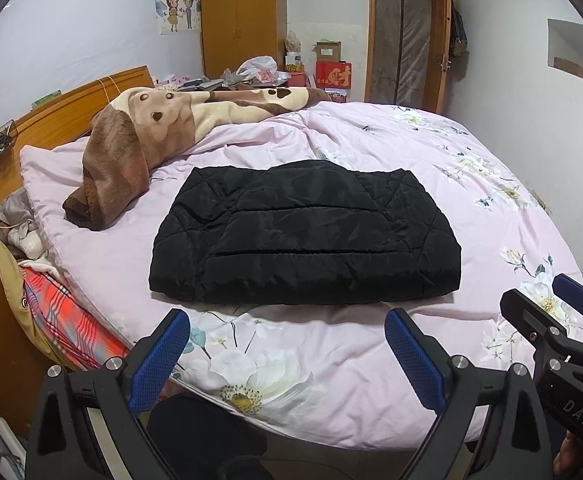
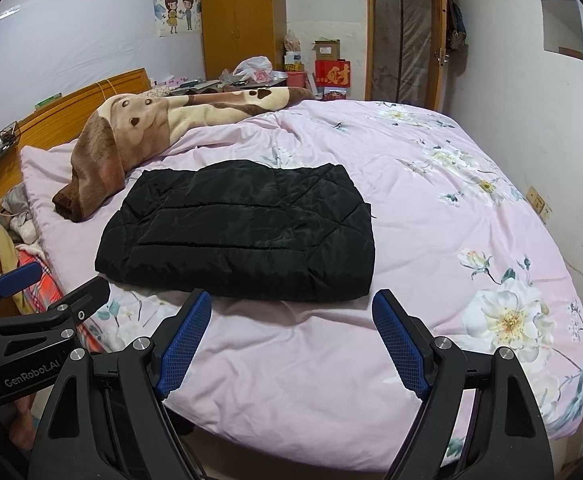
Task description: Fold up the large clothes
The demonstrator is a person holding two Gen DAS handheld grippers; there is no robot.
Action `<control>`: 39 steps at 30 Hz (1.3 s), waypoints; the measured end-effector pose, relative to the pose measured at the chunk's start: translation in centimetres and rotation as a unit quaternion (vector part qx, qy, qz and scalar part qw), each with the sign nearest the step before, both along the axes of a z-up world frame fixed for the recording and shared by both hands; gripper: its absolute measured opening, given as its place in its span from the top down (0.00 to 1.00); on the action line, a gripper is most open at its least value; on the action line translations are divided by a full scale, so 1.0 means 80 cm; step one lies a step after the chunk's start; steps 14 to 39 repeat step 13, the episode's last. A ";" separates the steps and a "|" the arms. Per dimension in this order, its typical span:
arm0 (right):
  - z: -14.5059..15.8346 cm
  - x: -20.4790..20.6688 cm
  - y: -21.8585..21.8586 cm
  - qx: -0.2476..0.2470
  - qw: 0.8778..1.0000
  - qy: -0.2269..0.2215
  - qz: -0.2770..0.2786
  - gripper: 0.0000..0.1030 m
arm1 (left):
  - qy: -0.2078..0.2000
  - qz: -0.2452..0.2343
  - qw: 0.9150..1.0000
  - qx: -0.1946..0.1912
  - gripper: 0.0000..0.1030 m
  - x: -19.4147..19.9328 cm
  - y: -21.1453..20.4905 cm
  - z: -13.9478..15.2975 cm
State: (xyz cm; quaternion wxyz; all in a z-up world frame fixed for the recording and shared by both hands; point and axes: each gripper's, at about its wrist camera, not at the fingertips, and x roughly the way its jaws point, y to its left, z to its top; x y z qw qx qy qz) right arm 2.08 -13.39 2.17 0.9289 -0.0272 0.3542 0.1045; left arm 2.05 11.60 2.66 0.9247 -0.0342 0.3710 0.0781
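Open quilt (image 2: 431,208) lies right of the folded jacket (image 2: 239,232); a bunched blanket (image 2: 103,156) crowds its far-left side.

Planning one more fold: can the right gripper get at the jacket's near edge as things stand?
Probably yes. The right gripper is open and empty, and only bare quilt lies between it and the jacket's near edge. The left gripper sits off to the side.

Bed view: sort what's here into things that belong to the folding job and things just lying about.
Belongs to the job:
- black quilted jacket, lying folded on the pink floral quilt
- left tongs, open, empty
- right tongs, open, empty

Just lying about:
- brown plush blanket
- plaid cloth beside the bed
- red box
- white plastic bag
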 end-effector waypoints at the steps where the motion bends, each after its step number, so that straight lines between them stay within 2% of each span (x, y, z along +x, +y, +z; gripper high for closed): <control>1: 0.000 0.000 0.001 0.001 1.000 0.000 0.001 0.20 | -0.001 0.000 1.000 0.000 0.04 0.000 0.000 0.000; 7: 0.002 -0.002 0.001 0.003 1.000 0.000 0.003 0.20 | -0.006 0.007 1.000 0.015 0.04 -0.002 -0.006 0.002; 39: 0.002 -0.001 -0.003 0.004 1.000 0.001 0.003 0.20 | -0.005 0.006 1.000 0.014 0.04 -0.001 -0.008 0.001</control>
